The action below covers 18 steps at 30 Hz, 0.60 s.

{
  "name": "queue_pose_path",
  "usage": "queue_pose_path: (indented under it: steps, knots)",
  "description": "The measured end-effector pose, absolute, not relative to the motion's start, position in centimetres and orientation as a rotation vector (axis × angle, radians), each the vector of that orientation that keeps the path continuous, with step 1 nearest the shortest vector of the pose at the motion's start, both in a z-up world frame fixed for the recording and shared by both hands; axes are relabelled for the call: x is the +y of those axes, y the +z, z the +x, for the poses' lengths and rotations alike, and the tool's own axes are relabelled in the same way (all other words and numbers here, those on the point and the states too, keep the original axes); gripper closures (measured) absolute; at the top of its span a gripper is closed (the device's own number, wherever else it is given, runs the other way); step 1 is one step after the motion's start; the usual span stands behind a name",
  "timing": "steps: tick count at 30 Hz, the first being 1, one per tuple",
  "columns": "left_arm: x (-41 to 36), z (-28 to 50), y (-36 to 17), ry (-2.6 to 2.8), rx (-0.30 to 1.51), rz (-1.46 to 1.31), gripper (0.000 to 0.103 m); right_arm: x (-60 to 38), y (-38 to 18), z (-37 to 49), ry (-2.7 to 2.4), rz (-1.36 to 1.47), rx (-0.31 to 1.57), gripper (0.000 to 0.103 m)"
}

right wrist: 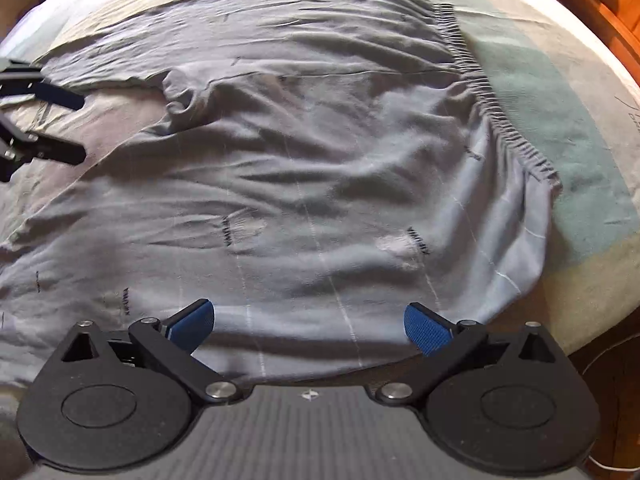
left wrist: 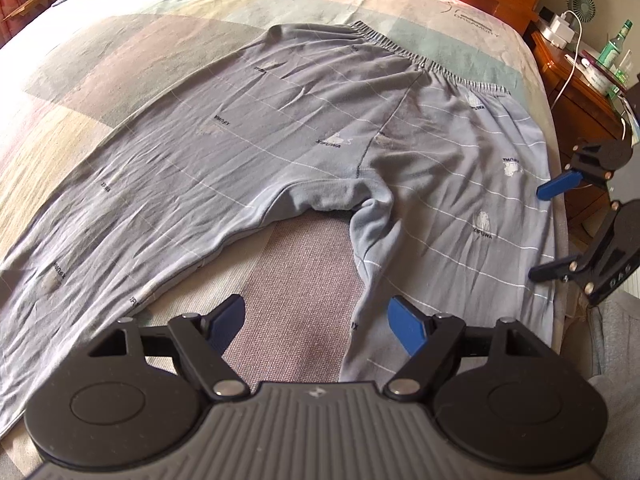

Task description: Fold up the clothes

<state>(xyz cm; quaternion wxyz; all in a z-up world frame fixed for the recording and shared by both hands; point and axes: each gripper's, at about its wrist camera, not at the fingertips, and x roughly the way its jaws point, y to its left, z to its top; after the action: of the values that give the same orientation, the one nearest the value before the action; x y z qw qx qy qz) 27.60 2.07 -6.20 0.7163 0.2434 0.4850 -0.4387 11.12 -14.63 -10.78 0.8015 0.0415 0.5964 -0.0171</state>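
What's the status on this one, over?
Left gripper open, empty, over the gap between the legs. Right gripper open, empty, over one leg's outer edge. Trousers flat on bed, unfolded. Nothing in the way.

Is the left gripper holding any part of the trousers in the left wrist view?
No, the left gripper stands open over the bed cover between the two legs of the trousers, its pads gripping no fabric.

The trousers (left wrist: 280, 140) ran out of the left wrist picture at its left edge, so both leg ends went unseen; the right wrist view lost them at its left edge too. That view was smeared, and the print on the cloth could not be read. The left gripper (right wrist: 48, 128) showed there only as 2 dark fingers, its body cut off. The bottle (left wrist: 614, 46) label was too small to read.
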Motion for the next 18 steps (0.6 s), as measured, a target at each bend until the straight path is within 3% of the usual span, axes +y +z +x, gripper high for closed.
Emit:
queue_pose_path:
  steps: [7, 12, 18]
  knots:
    - [3.1, 26.4, -5.8, -0.990, 1.053, 0.538, 0.024, -13.7, -10.8, 9.7, -0.064, 0.035, 1.350, 0.000]
    - [2.3, 26.2, -5.5, -1.008, 1.031, 0.531, 0.024, -11.6, -9.5, 12.0, 0.001, 0.042, 1.261, 0.000]
    - [3.4, 27.3, -5.0, -0.983, 1.040, 0.505, 0.024, -10.5, -10.7, 9.9, -0.007, 0.086, 1.390, 0.000]
